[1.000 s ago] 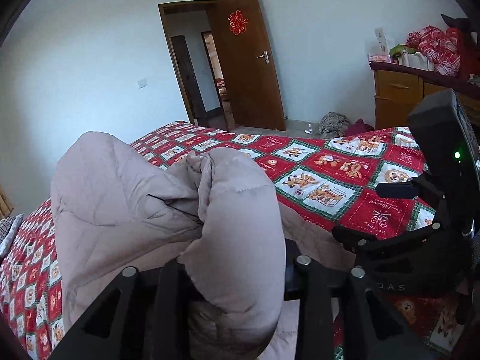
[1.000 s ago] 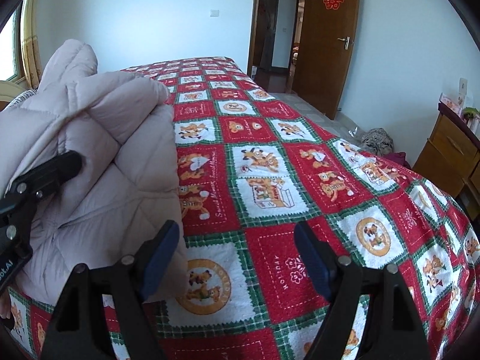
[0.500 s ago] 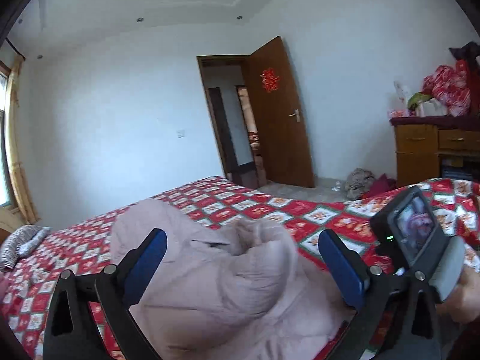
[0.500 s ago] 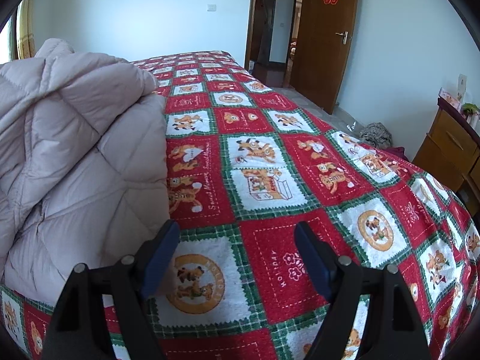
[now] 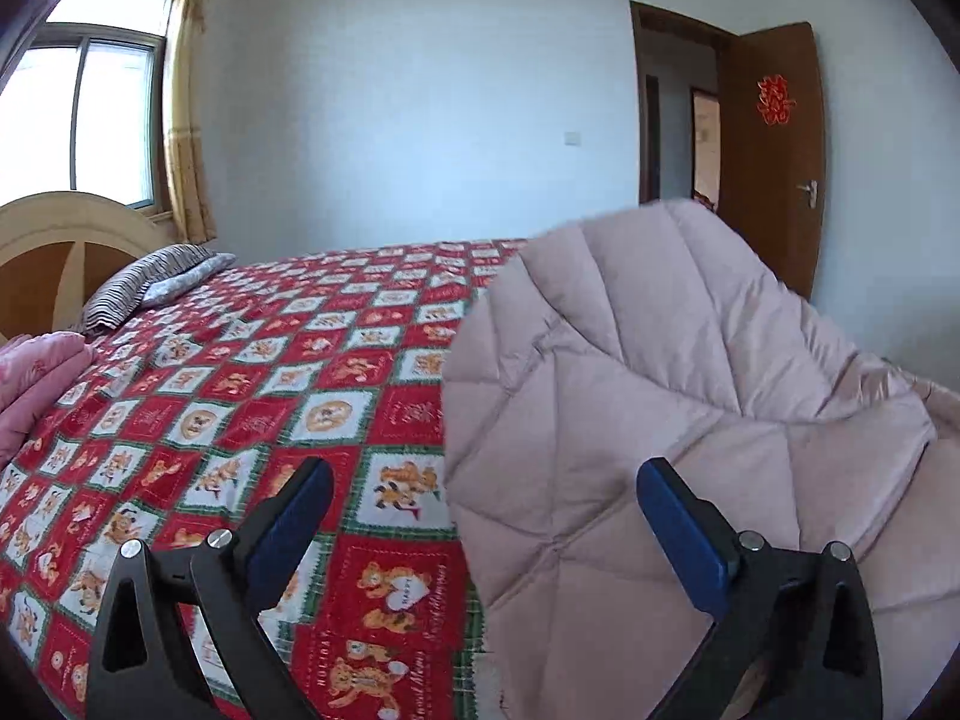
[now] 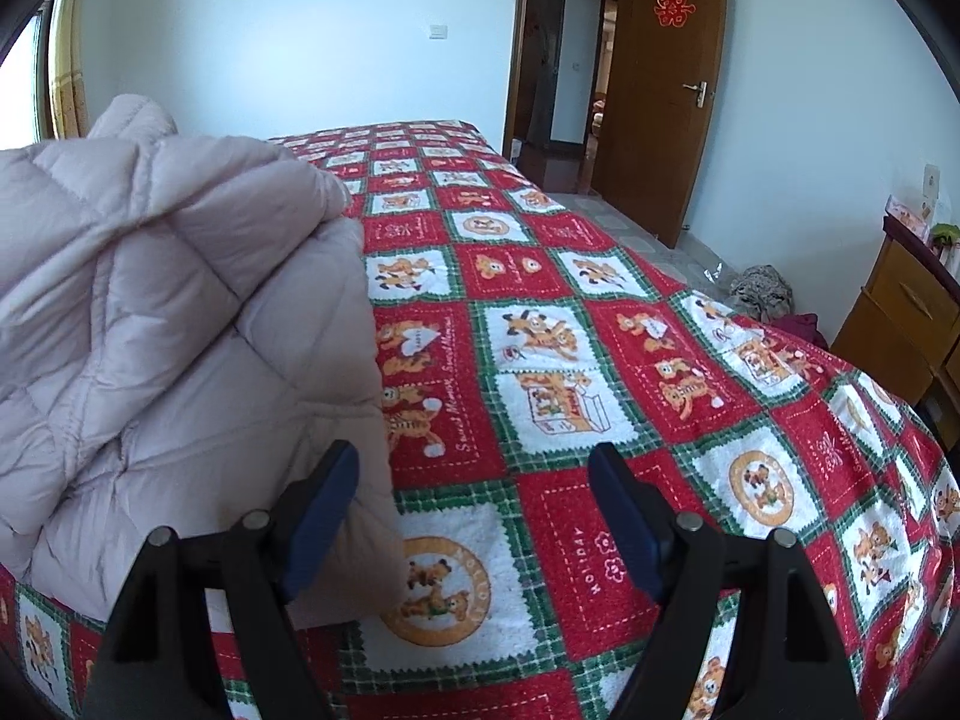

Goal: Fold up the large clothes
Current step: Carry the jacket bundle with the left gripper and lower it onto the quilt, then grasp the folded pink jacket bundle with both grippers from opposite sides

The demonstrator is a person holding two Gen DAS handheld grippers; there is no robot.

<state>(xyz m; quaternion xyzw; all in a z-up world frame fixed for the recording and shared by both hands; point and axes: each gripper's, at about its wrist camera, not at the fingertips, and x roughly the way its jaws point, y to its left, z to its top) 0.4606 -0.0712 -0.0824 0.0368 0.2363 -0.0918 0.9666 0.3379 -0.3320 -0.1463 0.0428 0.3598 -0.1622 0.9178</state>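
A pale pink quilted down coat [image 5: 660, 396] lies folded in a puffy heap on the red patterned bedspread [image 5: 252, 396]. In the left wrist view it fills the right half, and my left gripper [image 5: 483, 516] is open and empty, straddling the coat's left edge. In the right wrist view the coat [image 6: 174, 324] fills the left side. My right gripper [image 6: 474, 504] is open and empty over the bedspread [image 6: 600, 360], its left finger at the coat's near corner.
A striped pillow [image 5: 150, 282] and a pink folded cover [image 5: 30, 378] lie near the headboard [image 5: 66, 252]. An open brown door [image 6: 660, 84], a pile of clothes on the floor [image 6: 762, 294] and a wooden dresser [image 6: 900, 318] are to the right of the bed.
My left gripper let go of the coat, opened, and swung left toward the headboard. The coat settled onto the bed. My right gripper stayed open and barely moved.
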